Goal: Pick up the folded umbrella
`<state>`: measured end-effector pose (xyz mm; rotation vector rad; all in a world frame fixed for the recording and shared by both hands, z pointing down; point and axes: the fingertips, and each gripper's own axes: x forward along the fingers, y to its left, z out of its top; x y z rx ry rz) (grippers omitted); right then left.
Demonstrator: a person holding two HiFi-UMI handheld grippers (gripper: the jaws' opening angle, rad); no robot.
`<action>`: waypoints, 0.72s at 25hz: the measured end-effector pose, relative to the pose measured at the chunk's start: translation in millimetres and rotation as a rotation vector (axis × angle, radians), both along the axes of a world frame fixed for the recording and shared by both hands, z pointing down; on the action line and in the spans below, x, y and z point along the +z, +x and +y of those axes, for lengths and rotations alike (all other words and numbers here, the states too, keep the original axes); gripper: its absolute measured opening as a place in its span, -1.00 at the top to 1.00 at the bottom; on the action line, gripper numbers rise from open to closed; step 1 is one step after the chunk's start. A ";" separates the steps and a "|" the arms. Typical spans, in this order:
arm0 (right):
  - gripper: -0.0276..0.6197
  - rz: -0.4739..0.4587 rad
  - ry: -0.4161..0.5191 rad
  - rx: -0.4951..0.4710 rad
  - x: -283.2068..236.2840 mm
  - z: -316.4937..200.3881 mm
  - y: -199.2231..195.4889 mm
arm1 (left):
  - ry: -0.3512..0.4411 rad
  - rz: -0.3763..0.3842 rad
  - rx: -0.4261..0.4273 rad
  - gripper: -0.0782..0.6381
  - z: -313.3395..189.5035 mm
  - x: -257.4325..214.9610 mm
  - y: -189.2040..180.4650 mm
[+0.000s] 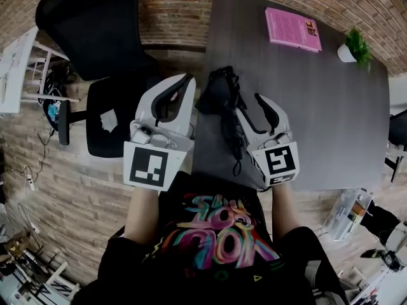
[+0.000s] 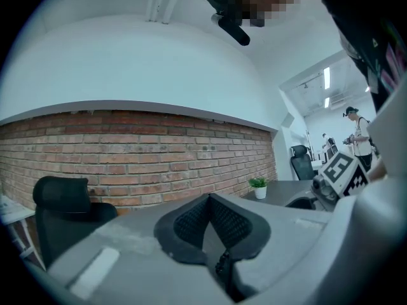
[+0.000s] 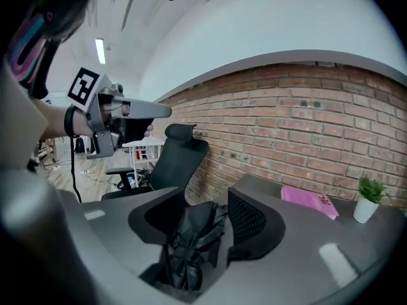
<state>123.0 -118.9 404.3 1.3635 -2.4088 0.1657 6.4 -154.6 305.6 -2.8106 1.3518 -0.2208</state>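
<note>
The folded black umbrella point(image 1: 224, 97) lies crumpled along the near left part of the dark grey table point(image 1: 305, 119), its strap trailing toward me. In the right gripper view the umbrella point(image 3: 194, 240) sits between the spread jaws of my right gripper point(image 3: 206, 203); a gap shows beside the right pad, and the pads do not press on it. In the head view my right gripper point(image 1: 249, 105) stands just right of the umbrella's bundle. My left gripper point(image 1: 186, 80) hovers left of the table's edge, and its jaws point(image 2: 208, 199) meet with nothing between them.
A pink book point(image 1: 292, 28) and a small potted plant point(image 1: 355, 46) rest at the table's far side. A black office chair point(image 1: 95, 43) stands to the left, against the brick wall. Cables and clutter lie on the floor at the left.
</note>
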 end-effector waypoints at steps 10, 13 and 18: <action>-0.06 0.007 -0.135 -0.041 58.8 -9.4 -19.5 | -0.004 -0.021 -0.030 0.78 1.2 3.8 -9.2; -0.17 0.015 -0.196 -0.044 79.8 -10.3 -21.9 | -0.007 -0.020 -0.041 0.78 0.3 4.9 -11.6; -0.25 0.039 -0.282 -0.047 111.2 -11.7 -23.3 | -0.014 -0.023 -0.049 0.78 -0.4 7.6 -11.6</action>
